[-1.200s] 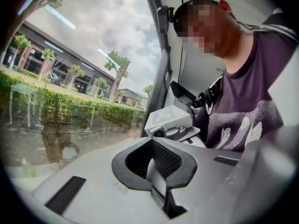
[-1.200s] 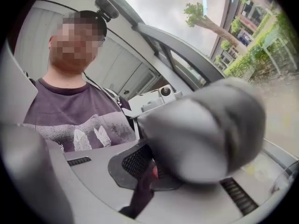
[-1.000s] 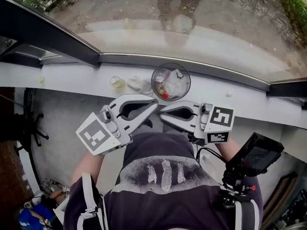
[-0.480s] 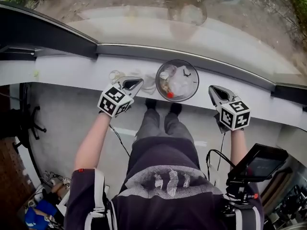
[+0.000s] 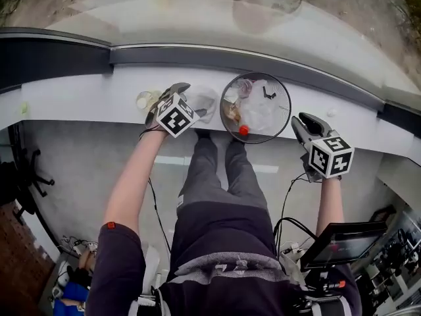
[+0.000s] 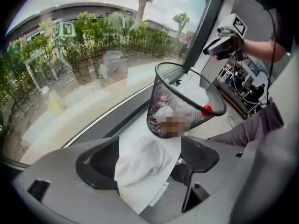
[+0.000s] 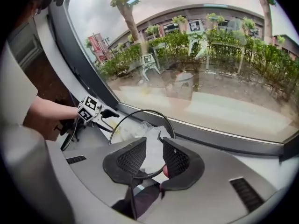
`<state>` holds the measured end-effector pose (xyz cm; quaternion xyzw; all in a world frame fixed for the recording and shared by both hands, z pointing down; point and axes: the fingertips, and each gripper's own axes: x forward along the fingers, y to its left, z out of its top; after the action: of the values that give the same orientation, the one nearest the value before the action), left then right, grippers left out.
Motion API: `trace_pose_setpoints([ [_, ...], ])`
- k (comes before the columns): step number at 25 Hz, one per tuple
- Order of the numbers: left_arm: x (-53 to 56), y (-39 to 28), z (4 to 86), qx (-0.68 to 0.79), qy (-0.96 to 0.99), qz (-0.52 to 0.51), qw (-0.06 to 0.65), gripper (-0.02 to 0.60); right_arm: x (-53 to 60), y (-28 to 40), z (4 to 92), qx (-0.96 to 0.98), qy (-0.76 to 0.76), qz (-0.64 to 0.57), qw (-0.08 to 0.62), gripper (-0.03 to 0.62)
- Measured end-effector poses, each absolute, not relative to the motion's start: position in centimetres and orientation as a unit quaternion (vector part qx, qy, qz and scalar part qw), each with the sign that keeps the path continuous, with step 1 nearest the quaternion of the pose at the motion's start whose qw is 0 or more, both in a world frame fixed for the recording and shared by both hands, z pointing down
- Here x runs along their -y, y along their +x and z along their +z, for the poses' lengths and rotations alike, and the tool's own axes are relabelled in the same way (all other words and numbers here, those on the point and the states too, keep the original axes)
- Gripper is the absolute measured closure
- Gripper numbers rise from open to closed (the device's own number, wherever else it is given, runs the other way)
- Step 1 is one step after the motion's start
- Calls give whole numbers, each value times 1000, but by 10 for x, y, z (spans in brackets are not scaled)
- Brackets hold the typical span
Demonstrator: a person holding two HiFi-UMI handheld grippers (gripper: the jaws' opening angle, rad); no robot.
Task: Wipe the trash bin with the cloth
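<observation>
A black wire-mesh trash bin (image 5: 255,107) with rubbish inside stands on the white window ledge (image 5: 79,97). A crumpled white cloth (image 5: 201,101) lies on the ledge just left of it. My left gripper (image 5: 186,97) is at the cloth, its jaws opening wide. In the left gripper view the cloth (image 6: 140,158) lies between the jaws of the left gripper (image 6: 149,153), unpressed, with the bin (image 6: 184,101) beyond. My right gripper (image 5: 302,120) is at the bin's right side, jaws opening. In the right gripper view the bin's rim (image 7: 140,112) crosses the gap of the right gripper (image 7: 154,150).
A small yellowish object (image 5: 143,100) sits on the ledge left of the cloth. A dark window frame (image 5: 197,56) and the glass run behind the ledge. The person's legs (image 5: 217,176) stand below the ledge, and a monitor (image 5: 342,242) hangs at the lower right.
Both grippers moved apart and forward from in front of the body to the ledge. The left one reached the cloth and opened. The right one came to the bin's right side.
</observation>
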<state>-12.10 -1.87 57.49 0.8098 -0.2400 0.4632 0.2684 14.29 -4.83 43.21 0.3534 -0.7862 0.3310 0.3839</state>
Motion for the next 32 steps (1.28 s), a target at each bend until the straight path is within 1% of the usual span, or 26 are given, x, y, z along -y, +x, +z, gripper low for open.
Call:
trace_pose_setpoints([
  [2,18,-124,602,224,803,483,268,158,51,144,446,778,358,329,398,469],
  [4,16,-125,628,205,795,507,262,147,53,145,460,771,354,316,425,421],
  [7,6,-118,664,166,784,540,256,147,53,147,475,762,345,313,449,401],
  [11,-2,-106,718,123,772,577,236,149,58,154,502,747,333,316,482,401],
  [14,-17,-117,745,96,746,617,232,157,59,150,521,740,317,313,504,401],
  [15,-19,-123,749,97,738,625,234,214,58,150,524,736,316,312,511,402],
  [16,-20,-127,749,105,733,629,237,338,57,150,527,731,314,312,520,402],
  [17,-20,-130,749,116,731,626,246,439,55,151,530,725,311,313,529,402],
  [18,-20,-133,748,127,730,619,260,509,53,151,532,719,310,318,535,416],
  [19,-22,-134,748,136,730,609,277,526,51,151,533,713,313,329,534,489],
  [20,-23,-135,747,144,731,599,294,537,51,151,533,707,324,350,523,531],
  [22,-22,-134,741,162,736,577,314,546,52,151,531,690,356,411,478,561],
  [23,-18,-132,736,177,743,560,321,548,53,151,530,681,371,437,457,569],
  [25,-4,-128,715,223,763,502,340,549,54,153,530,666,392,462,436,572],
  [28,28,-127,660,306,793,378,368,549,52,156,531,645,407,504,406,576],
  [30,49,-131,620,351,808,300,366,549,44,159,534,632,409,535,384,574],
  [32,71,-133,581,382,825,240,341,549,38,165,534,622,416,549,374,574],
])
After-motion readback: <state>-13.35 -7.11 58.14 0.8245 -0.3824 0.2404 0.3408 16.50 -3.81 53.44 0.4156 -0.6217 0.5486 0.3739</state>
